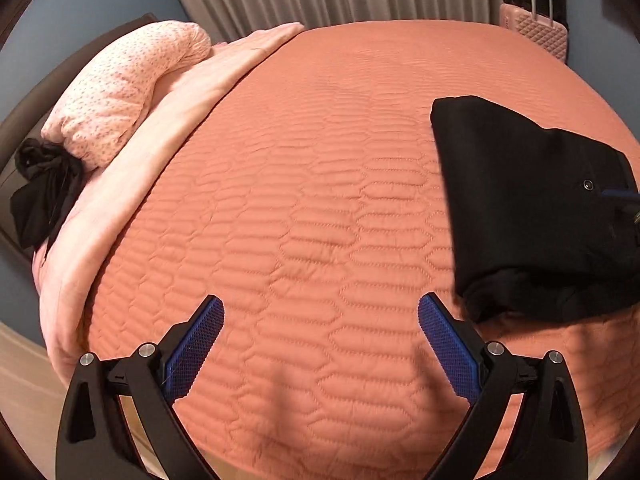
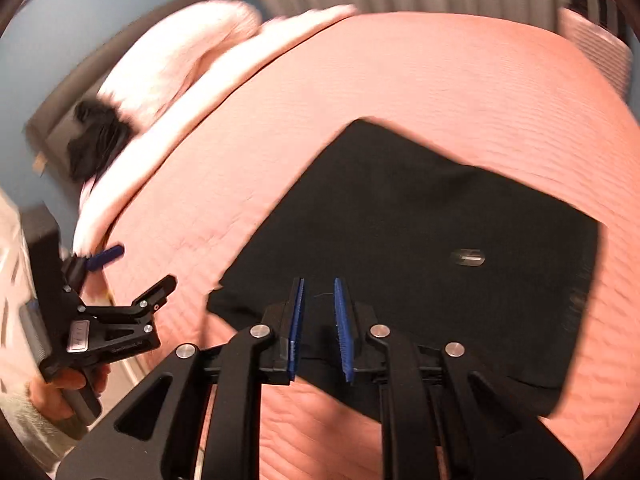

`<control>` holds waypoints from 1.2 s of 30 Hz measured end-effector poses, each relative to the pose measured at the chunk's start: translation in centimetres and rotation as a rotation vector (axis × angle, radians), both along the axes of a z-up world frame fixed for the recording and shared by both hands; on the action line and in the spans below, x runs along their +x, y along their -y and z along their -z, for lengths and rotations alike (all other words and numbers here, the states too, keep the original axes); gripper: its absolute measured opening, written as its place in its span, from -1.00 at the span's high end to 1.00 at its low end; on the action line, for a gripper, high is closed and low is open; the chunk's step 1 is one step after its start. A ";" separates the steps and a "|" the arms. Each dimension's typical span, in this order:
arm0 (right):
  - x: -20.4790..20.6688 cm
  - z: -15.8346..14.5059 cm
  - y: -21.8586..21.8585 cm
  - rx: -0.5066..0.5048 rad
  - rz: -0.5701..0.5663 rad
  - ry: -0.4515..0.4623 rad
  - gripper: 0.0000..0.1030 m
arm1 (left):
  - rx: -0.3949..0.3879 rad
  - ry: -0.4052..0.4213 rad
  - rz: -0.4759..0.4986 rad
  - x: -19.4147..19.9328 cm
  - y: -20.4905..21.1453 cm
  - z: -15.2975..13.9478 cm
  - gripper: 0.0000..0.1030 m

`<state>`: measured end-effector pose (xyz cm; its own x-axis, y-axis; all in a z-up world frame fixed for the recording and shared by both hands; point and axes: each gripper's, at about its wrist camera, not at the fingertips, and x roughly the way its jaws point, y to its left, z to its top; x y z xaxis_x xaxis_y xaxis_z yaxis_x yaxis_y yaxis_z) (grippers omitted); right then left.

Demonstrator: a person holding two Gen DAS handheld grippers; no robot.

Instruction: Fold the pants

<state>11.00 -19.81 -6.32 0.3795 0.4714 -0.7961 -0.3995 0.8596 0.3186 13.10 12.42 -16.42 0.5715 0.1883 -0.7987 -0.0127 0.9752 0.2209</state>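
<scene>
A bed covered with a salmon-orange quilted bedspread (image 1: 304, 184) fills both views. Black pants folded into a compact rectangle (image 2: 420, 240) lie flat on the bedspread near the bed's front edge, toward its right side; a small metal button (image 2: 468, 258) shows on the top layer.

The left gripper (image 1: 321, 346) hovers above bare bedspread near the front edge, its blue-padded fingers (image 1: 196, 348) spread wide and holding nothing, with the pants just beside its right finger. The right gripper (image 2: 319, 330) is above the near edge of the pants. Its fingers (image 2: 343, 330) stand narrowly apart, with black fabric showing between them; whether they pinch the cloth cannot be told, and this view is motion-blurred.

Along the bed's left edge lie a pale pink folded blanket (image 1: 160, 132), a pink speckled pillow (image 1: 124, 88) and a crumpled black garment (image 1: 42, 192). A pink hard-shell suitcase (image 1: 536, 28) stands beyond the far right corner.
</scene>
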 end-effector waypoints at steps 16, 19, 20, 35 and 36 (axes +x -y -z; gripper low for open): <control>-1.3 3.2 -8.6 -0.059 -0.265 -0.005 0.67 | -0.083 -0.109 0.059 0.7 2.0 4.7 -0.86; -1.9 2.4 -7.6 -0.190 -0.288 0.094 0.24 | -0.122 -0.070 0.104 0.9 2.6 3.7 -0.86; -1.7 2.6 -6.6 -0.193 -0.286 0.080 0.24 | -0.116 -0.080 0.112 1.1 3.0 4.0 -0.87; -1.3 4.5 0.6 -0.087 -0.105 -0.039 0.40 | -0.283 -0.133 -0.006 4.1 0.4 6.8 -0.90; -1.4 4.9 1.2 -0.056 -0.084 -0.044 0.50 | -0.328 -0.108 -0.019 3.8 -0.2 6.7 -0.90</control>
